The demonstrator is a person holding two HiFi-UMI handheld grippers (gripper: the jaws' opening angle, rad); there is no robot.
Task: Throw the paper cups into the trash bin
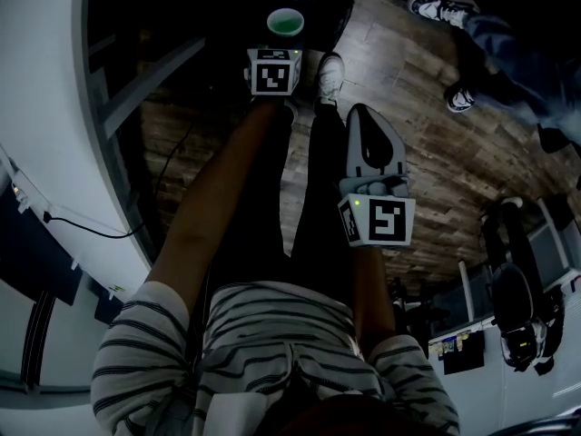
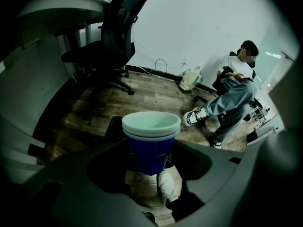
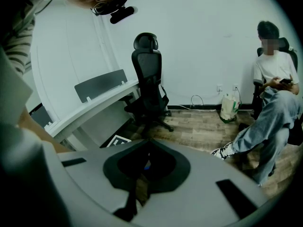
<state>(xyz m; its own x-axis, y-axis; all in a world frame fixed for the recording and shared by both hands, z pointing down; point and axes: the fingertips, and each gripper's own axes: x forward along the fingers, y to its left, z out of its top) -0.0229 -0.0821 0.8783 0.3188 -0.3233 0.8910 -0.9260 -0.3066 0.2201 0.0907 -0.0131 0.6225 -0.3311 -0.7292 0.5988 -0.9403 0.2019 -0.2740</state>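
A stack of paper cups (image 2: 150, 141), blue outside with white rims, hangs upright in the air above the wooden floor. My left gripper (image 2: 151, 149) is shut on it, its jaws standing wide on either side of the blue wall. From the head view, the cups' pale green inside (image 1: 285, 22) shows just past the left gripper (image 1: 281, 42), out in front of my legs. My right gripper (image 1: 364, 114) hangs lower at my right side, shut and with nothing in it; its jaws meet at the tips (image 3: 146, 143). A dark box-like thing (image 1: 320, 0) sits on the floor ahead; whether it is the bin I cannot tell.
A seated person in jeans and white sneakers (image 3: 272, 103) is off to the right. A black office chair (image 3: 149, 79) stands by a curved white desk (image 3: 94, 109). A white bag (image 3: 229, 107) leans on the wall. My own shoe (image 1: 329, 75) is below the cups.
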